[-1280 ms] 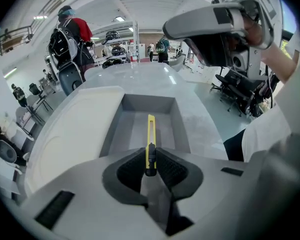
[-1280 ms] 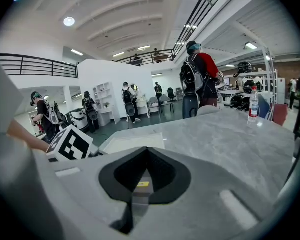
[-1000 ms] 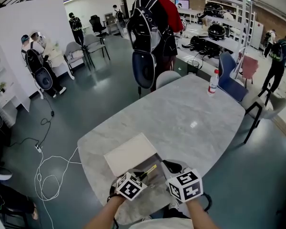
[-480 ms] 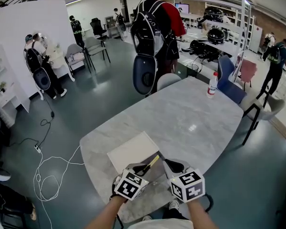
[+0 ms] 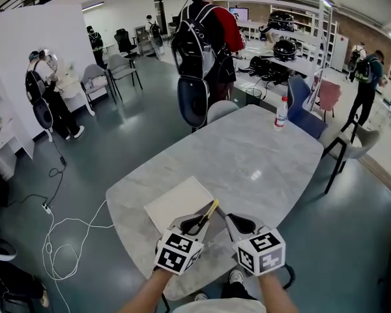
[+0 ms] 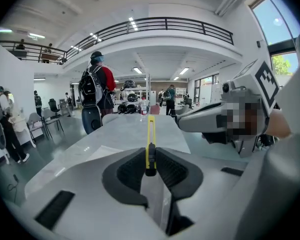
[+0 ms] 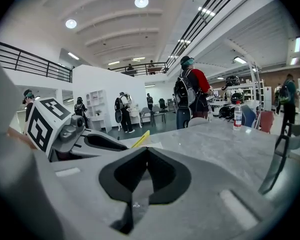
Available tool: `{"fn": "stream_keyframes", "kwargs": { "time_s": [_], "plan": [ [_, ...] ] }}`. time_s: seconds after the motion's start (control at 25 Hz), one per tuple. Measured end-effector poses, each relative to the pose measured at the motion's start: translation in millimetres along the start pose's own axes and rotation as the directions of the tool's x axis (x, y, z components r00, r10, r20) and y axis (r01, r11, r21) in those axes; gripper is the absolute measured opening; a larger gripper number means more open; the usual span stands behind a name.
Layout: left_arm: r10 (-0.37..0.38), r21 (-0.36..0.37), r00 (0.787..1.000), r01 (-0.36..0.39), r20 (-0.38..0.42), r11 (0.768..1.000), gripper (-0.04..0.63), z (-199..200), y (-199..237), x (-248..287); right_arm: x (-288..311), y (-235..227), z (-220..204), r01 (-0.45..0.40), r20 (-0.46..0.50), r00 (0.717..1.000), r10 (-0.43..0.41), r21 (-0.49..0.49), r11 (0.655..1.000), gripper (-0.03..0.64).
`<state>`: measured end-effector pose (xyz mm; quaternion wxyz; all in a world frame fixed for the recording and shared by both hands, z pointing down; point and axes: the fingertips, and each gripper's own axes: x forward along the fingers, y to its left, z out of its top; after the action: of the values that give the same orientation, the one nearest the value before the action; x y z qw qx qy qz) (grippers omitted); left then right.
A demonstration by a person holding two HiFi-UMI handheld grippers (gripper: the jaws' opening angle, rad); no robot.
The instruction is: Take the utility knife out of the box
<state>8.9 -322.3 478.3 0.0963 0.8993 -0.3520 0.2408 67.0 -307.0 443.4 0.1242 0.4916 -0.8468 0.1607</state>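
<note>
Utility knife [image 6: 150,134] is gripped between the pads of the left tool [image 6: 150,166], which is closed on its dark rear end, so the yellow body stands out forward from the jaws. In the head view the knife [image 5: 207,215] is seen over the near edge of the desk [image 5: 260,155], at about 6 o'clock of the desk top, and it is pointed toward 1 o'clock. A pale flat box [image 5: 176,201] lies just beside the left tool [image 5: 195,223], at about 11 o'clock from it, and the knife is judged to be already lifted clear of it, though the inside of the box is not shown. The right tool [image 7: 146,171] is held at 3 o'clock of the left one, with its jaws brought together and nothing between them. The knife is judged to be light, stiff and narrow, with a smooth plastic body that could slip or swing when it is held only at one end. A hold nearer to the middle of the handle would be steadier, and the blade end should be kept away from the pads.
</note>
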Motion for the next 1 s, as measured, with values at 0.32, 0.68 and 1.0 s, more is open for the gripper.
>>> {"fn": "stream_keyframes", "kwargs": {
  "time_s": [0.32,0.68,1.0],
  "plan": [
    [-0.026,0.002,0.997,0.026,0.079,1.0,0.06,15.5,-19.5,-13.9,-30.0,-3.2,-3.3,0.071,0.029,0.997,-0.071,0.018,0.997,0.005],
    [-0.072,0.016,0.986,0.071,0.153,0.997,0.06,30.6,-43.8,-20.9,-65.2,-11.8,-4.5,0.162,0.087,0.982,-0.168,0.075,0.984,0.005],
    [-0.081,0.0,0.974,0.083,0.213,0.997,0.06,38.9,-58.4,-20.7,-93.4,-25.0,-11.9,0.234,0.102,0.964,-0.246,0.115,0.965,0.005]
  ]
}}
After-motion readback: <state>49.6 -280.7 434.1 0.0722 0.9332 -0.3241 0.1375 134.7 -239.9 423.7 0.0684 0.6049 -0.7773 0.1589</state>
